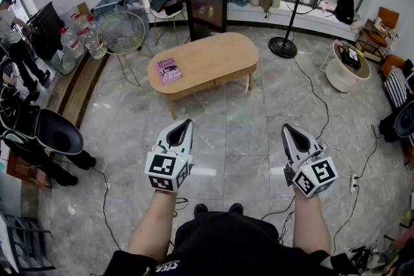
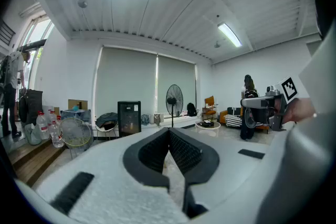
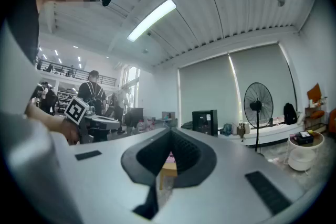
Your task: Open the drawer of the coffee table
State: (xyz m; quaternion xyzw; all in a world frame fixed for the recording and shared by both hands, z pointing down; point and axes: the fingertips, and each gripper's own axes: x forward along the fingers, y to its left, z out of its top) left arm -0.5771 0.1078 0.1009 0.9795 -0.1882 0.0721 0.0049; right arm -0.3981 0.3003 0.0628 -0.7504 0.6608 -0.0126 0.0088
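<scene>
Step in hand: approach, not yet begun in earnest. The coffee table [image 1: 206,60] stands across the tiled floor, well apart from the person and both tools, with a pink book [image 1: 169,70] lying on its left end. The left gripper [image 1: 187,123] and the right gripper [image 1: 286,128] are held out in front of the body, roughly level. In each gripper view the jaws are closed together with nothing between them. The drawer front cannot be made out for certain on the table's near side from here. Judgement: no contact with the table yet, so the task is at its outset. The next move calls for walking up to the table, lowering a gripper to the drawer front, parting its jaws, and finding the handle or edge before pulling.
</scene>
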